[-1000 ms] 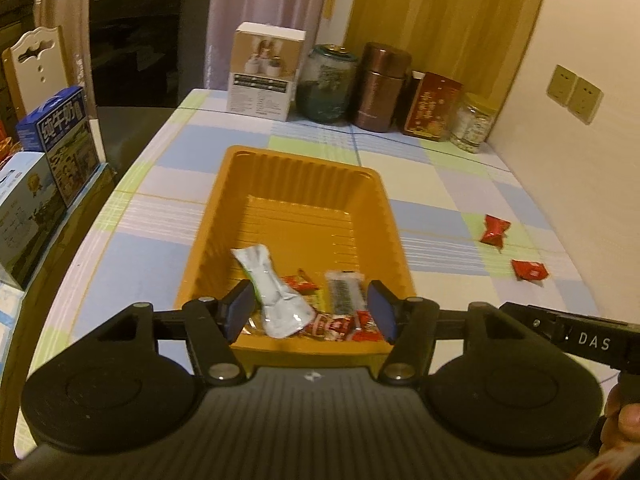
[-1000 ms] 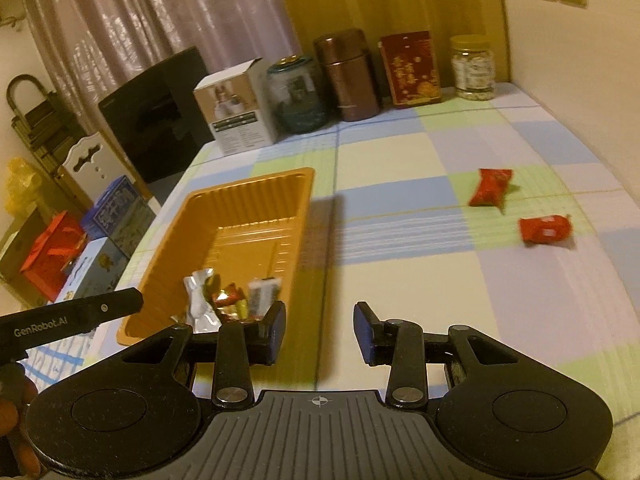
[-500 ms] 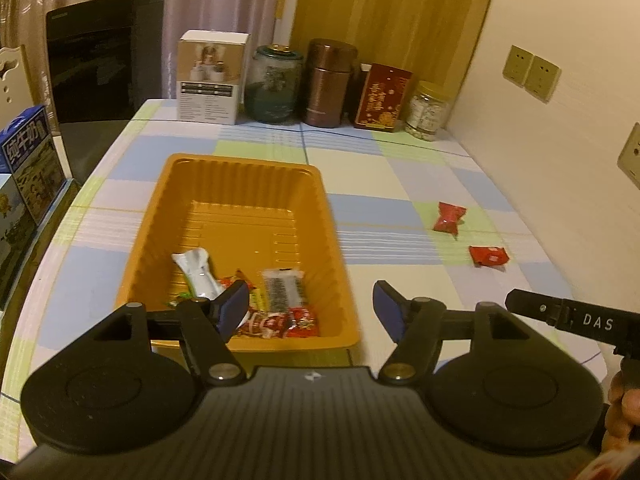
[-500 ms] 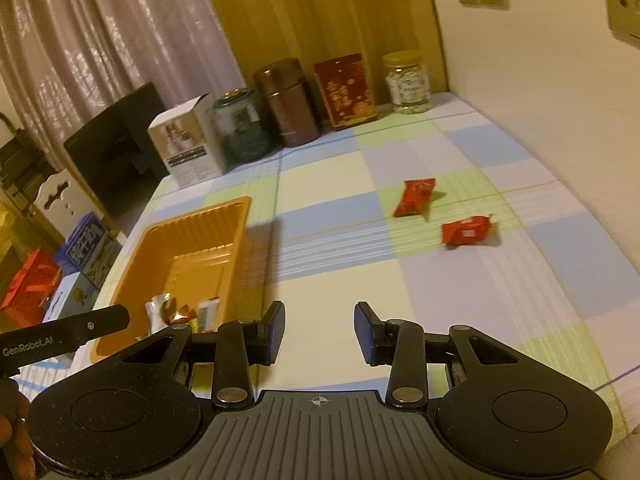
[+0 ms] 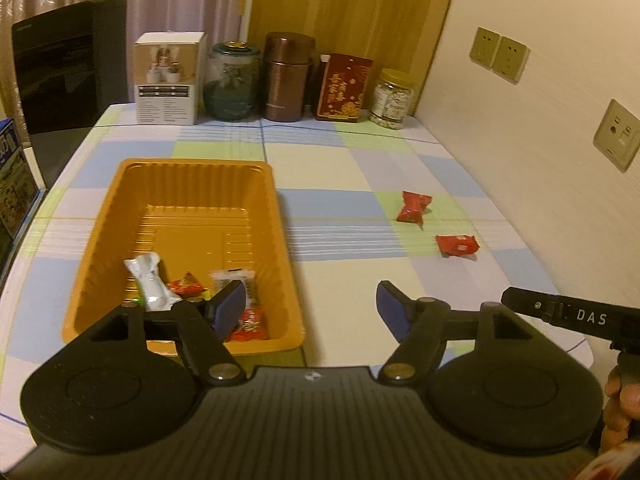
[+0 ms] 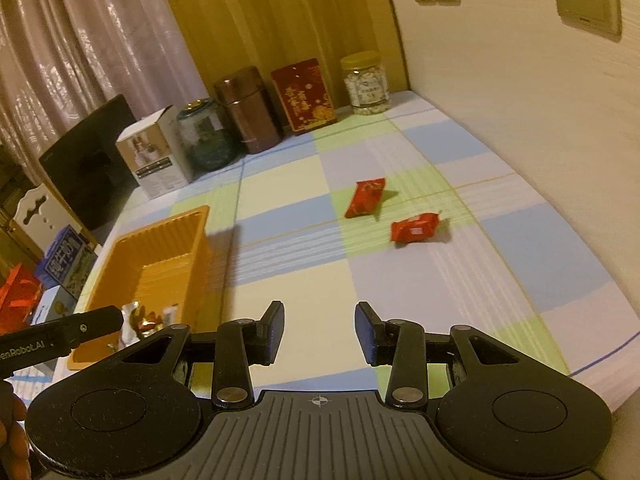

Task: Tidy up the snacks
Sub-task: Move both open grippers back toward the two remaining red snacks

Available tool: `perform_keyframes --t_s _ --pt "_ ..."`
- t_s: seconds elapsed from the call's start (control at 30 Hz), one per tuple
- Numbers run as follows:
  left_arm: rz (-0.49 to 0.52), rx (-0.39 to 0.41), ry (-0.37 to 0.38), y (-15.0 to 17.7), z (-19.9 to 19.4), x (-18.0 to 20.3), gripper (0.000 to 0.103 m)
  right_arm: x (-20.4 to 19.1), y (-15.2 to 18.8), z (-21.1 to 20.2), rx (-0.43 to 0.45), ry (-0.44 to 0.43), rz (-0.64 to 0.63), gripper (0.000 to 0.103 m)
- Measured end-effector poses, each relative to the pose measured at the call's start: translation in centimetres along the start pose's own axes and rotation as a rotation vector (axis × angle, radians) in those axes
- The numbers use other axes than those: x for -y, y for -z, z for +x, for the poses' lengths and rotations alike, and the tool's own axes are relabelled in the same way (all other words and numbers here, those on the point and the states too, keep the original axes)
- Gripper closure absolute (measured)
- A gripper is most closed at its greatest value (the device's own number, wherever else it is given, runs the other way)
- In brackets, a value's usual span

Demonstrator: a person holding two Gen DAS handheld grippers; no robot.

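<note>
An orange tray [image 5: 192, 184] [image 6: 160, 236] lies on the checked tablecloth with several wrapped snacks at its near end, among them a long white packet [image 5: 150, 280]. Two red snack packets lie loose to the right: the farther one [image 5: 414, 207] [image 6: 365, 197] and the nearer one [image 5: 457, 245] [image 6: 414, 229]. My left gripper [image 5: 311, 306] hovers over the tray's near right corner, its jaws opening, nothing between them. My right gripper [image 6: 320, 330] hangs open and empty over the cloth, short of the red packets.
Along the table's back edge stand a white box [image 5: 168, 78], a glass jar [image 5: 232, 80], a brown canister [image 5: 289, 76], a red box [image 5: 344, 87] and a small jar [image 5: 394, 94]. The wall [image 5: 540, 152] bounds the right side. Boxes sit off the left edge.
Both grippers swung to the right, away from the tray and toward the two red packets. The left gripper's jaws spread wider. The snacks in the tray kept their places.
</note>
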State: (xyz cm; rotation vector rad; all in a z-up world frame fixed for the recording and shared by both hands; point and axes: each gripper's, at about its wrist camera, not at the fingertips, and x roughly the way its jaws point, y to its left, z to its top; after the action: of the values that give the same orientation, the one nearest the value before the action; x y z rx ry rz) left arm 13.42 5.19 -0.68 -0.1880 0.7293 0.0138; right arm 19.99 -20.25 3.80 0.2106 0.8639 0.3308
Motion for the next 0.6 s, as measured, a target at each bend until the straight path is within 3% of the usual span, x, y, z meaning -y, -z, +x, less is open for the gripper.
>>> perform_keyframes --t_s 0.17,0.43,0.6 --pt "0.015 -0.021 0.031 -0.2 1.1 1.3 0.032 1.2 -0.2 0.0 -0.007 0.017 0.011 0.047" --pt "0.047 -0.046 0.058 -0.6 3.2 3.1 0.03 3.8 -1.5 0.0 0.008 0.066 0.005 0.043" --pt "0.063 -0.052 0.071 -1.1 4.4 4.0 0.025 5.5 -2.6 0.4 0.009 0.095 -0.029 0.032"
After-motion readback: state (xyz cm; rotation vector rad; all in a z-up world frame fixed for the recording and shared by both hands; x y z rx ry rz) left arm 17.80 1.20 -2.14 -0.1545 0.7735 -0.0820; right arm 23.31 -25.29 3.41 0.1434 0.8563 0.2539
